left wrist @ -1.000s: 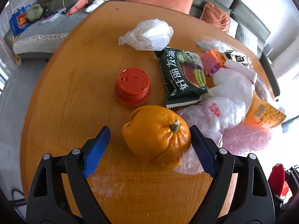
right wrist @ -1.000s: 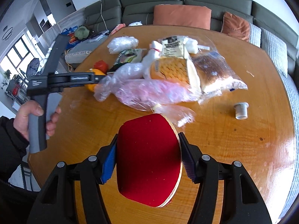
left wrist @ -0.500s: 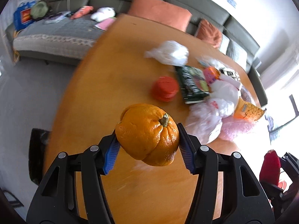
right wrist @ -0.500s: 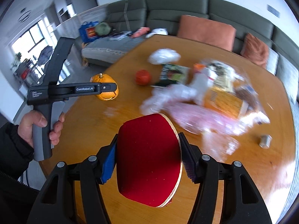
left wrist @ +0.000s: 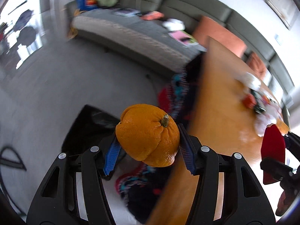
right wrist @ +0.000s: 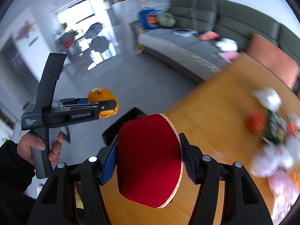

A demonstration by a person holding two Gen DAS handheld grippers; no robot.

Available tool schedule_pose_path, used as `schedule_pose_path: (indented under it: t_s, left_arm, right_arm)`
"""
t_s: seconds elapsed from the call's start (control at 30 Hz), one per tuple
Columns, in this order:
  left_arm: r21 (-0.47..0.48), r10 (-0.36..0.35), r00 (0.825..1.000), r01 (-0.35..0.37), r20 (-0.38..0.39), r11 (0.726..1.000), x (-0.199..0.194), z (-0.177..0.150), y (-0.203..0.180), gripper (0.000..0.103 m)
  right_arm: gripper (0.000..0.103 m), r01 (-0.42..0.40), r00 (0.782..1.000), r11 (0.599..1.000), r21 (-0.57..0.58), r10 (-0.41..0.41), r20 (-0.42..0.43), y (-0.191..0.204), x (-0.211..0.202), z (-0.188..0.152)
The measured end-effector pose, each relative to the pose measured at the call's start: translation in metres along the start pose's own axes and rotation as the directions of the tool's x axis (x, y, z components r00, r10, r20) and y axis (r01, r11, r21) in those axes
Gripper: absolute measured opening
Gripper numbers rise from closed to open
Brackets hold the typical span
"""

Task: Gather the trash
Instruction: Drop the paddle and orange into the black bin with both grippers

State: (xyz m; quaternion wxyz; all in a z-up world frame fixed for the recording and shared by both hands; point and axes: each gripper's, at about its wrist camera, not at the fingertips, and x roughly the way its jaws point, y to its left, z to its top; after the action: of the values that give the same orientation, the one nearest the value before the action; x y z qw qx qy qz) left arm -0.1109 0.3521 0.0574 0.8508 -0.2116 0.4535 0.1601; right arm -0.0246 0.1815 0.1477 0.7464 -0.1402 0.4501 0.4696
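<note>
My left gripper (left wrist: 148, 136) is shut on an orange (left wrist: 148, 135) with a split peel, held in the air past the edge of the wooden table (left wrist: 215, 112), above the grey floor and a black bin (left wrist: 90, 123). My right gripper (right wrist: 149, 138) is shut on a red table tennis paddle (right wrist: 150, 159) over the table's (right wrist: 215, 108) near edge. The right wrist view shows the left gripper (right wrist: 101, 105) and its orange (right wrist: 101, 96) to the left, held by a person's hand (right wrist: 37, 146). Blurred bags and wrappers (right wrist: 271, 131) lie on the table at right.
The black bin (right wrist: 121, 123) stands on the floor just off the table's edge. A grey sofa (right wrist: 187, 46) with cushions runs behind. Something blurred in red and blue (left wrist: 178, 93) sits beside the table's edge. Open floor lies to the left.
The left gripper closed on the orange and lifted it off the table. Both grippers swung left, from over the trash pile to the table's edge and the floor.
</note>
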Motion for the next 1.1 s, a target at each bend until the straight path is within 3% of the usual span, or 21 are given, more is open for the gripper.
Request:
schedule_pose_path:
  t_s: [0.2, 0.47, 0.5, 0.53, 0.57, 0.6, 0.77, 1.1]
  left_arm:
    - [-0.14, 0.089, 0.996, -0.087, 0.008, 0.986, -0.014, -0.017, 0.068, 0.056]
    - [-0.231, 0.164, 0.986, -0.165, -0.027, 0.959, -0.008, -0.016, 0.129, 0.058]
    - [-0.239, 0.168, 0.985, -0.172, -0.035, 0.956, -0.004, -0.012, 0.135, 0.067]
    - [-0.245, 0.189, 0.981, -0.192, -0.039, 0.95, -0.002, -0.009, 0.141, 0.087]
    - [-0.252, 0.227, 0.973, -0.229, -0.035, 0.94, -0.003, -0.007, 0.147, 0.097]
    - [-0.262, 0.268, 0.963, -0.264, -0.02, 0.928, -0.004, -0.003, 0.153, 0.097]
    - [-0.315, 0.296, 0.955, -0.283, -0.008, 0.906, -0.016, 0.005, 0.173, 0.097]
    - [-0.301, 0.274, 0.962, -0.262, 0.0, 0.917, -0.016, 0.005, 0.165, 0.097]
  right_arm:
    - [0.062, -0.09, 0.995, 0.989, -0.115, 0.085, -0.045, 0.053, 0.043, 0.04]
    - [0.064, -0.198, 0.978, 0.967, -0.161, 0.182, -0.106, 0.095, 0.097, 0.082]
    - [0.066, -0.218, 0.973, 0.963, -0.158, 0.201, -0.116, 0.1, 0.104, 0.087]
    - [0.075, -0.21, 0.974, 0.965, -0.158, 0.193, -0.119, 0.104, 0.111, 0.092]
    - [0.077, -0.181, 0.98, 0.97, -0.165, 0.163, -0.112, 0.108, 0.118, 0.099]
    - [0.077, -0.171, 0.982, 0.971, -0.168, 0.154, -0.106, 0.109, 0.123, 0.104]
    - [0.077, -0.157, 0.984, 0.978, -0.138, 0.143, -0.103, 0.105, 0.134, 0.111]
    - [0.077, -0.15, 0.986, 0.983, -0.105, 0.14, -0.091, 0.091, 0.126, 0.107]
